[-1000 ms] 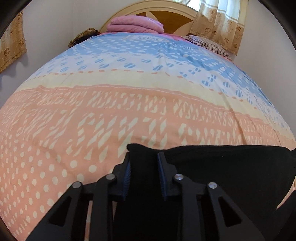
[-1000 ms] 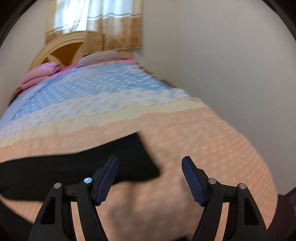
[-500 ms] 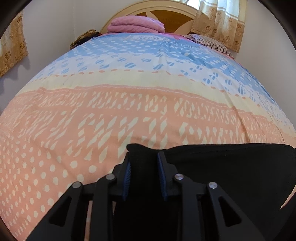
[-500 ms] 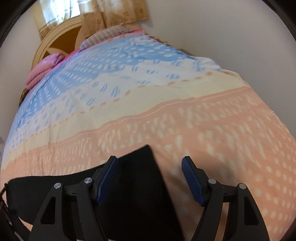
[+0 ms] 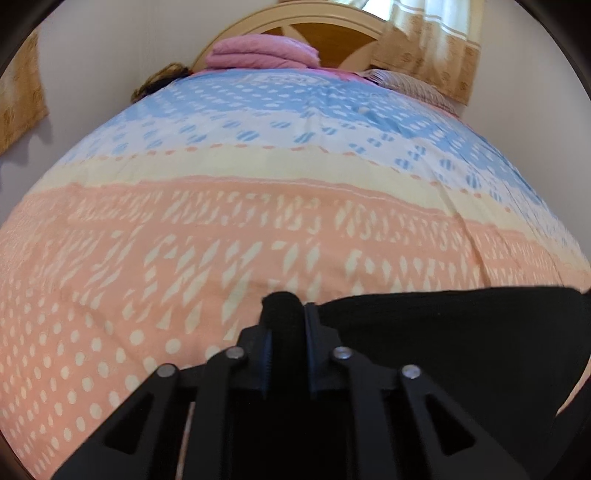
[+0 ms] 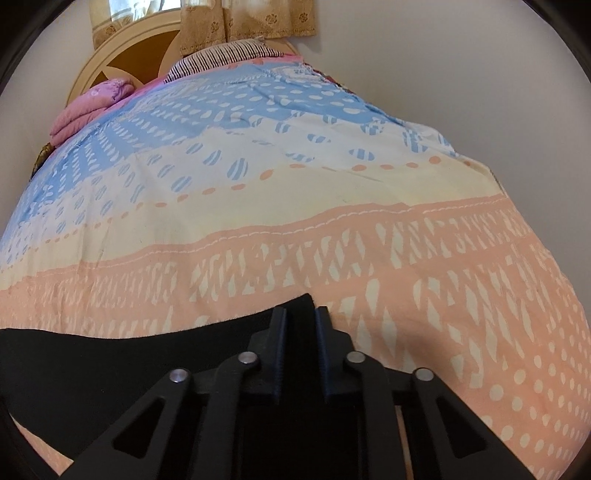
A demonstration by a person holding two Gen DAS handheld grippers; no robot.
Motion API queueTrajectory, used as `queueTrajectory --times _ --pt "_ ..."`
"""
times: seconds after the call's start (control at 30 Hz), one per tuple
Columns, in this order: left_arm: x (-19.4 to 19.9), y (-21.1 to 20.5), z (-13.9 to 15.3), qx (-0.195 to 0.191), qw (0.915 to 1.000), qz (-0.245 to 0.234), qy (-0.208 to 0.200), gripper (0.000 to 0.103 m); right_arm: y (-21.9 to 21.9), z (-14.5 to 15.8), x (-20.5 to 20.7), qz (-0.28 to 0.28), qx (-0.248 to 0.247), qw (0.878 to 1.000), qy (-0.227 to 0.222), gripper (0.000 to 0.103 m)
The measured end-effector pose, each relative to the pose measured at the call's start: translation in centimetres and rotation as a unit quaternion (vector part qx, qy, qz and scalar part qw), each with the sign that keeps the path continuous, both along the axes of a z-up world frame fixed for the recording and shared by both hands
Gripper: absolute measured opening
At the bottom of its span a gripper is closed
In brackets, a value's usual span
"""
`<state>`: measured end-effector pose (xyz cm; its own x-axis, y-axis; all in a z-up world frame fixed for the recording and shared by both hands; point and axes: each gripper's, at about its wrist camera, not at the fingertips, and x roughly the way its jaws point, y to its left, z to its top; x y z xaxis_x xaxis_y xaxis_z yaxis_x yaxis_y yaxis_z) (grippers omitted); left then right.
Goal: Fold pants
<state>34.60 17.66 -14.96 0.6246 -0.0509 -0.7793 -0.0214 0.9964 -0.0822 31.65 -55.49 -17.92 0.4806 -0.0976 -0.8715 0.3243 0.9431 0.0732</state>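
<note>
Now the left gripper (image 5: pixel 287 314) and the right gripper (image 6: pixel 300 325) have just squeezed closed, each pinching a corner of the black pants (image 6: pixel 110 354), near 6 o'clock on the bed cover (image 5: pixel 258 229).

A bed (image 5: pixel 258 229) is filling the room, its cover (image 6: pixel 332 229) running in peach, cream and blue bands toward a rounded wooden headboard (image 5: pixel 325 26). Daylight is coming through gold-patterned curtains (image 6: pixel 251 22) behind it, and plain pale walls (image 6: pixel 461 74) are closing in on both sides.
</note>
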Motion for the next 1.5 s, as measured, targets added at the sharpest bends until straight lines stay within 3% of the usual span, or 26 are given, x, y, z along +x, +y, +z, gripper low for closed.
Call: queueTrajectory --times 0.07,0.43,0.7,0.97,1.27,1.5 --pt "-0.1 -0.4 0.3 0.012 0.9999 -0.009 -0.003 0.013 0.3 0.5 -0.2 -0.001 -0.013 1.0 -0.008 0.005" --pt "-1.2 0.1 2.8 -0.009 0.9989 -0.009 -0.046 0.012 1.6 5.3 -3.5 0.003 -0.037 0.996 -0.084 0.005" --pt "-3.1 1.1 4.7 -0.05 0.995 -0.008 -0.086 0.013 1.6 9.7 -8.1 -0.005 -0.027 0.987 -0.155 0.004" --pt "-6.9 2.5 6.7 -0.097 0.9851 -0.022 -0.141 0.013 1.4 12.1 -13.2 -0.015 -0.008 0.977 -0.214 0.004" --pt "-12.2 4.1 6.7 -0.139 0.9747 -0.041 -0.17 0.013 1.4 12.9 -19.4 -0.018 0.018 0.965 -0.259 0.004" --pt "-16.8 5.1 5.1 -0.157 0.9695 -0.052 -0.181 0.013 0.8 11.0 -24.1 -0.025 0.041 0.964 -0.262 0.004"
